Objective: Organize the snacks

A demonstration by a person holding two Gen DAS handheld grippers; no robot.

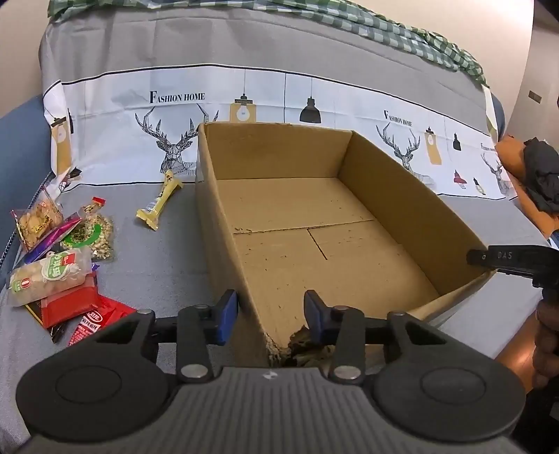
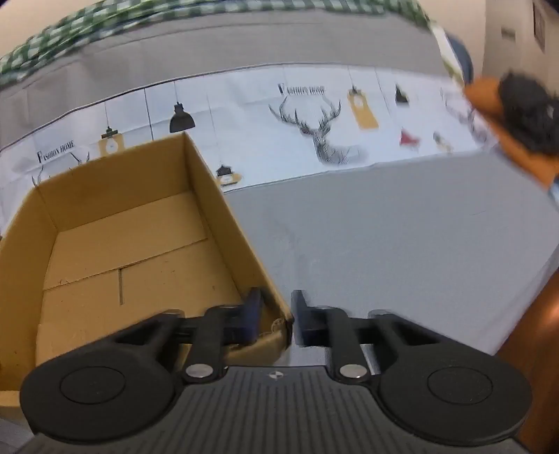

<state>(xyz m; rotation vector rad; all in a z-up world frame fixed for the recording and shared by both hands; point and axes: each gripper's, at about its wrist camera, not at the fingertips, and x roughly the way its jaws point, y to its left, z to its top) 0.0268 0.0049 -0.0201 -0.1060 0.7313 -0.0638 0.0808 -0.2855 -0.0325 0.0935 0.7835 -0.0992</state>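
The cardboard box (image 1: 314,223) is straddled at its near left corner by the half-open left gripper (image 1: 270,314). Its near right corner wall is pinched by the nearly closed right gripper (image 2: 276,316).

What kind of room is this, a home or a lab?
Most likely a home bedroom: the surface looks like a bed with a grey printed sheet and a green checked blanket, with snack packets beside a cardboard box.

You're looking at a matt, rough-edged cardboard box (image 1: 279,216) on smooth grey cloth (image 1: 157,265), beside glossy plastic snack wrappers (image 1: 66,279).
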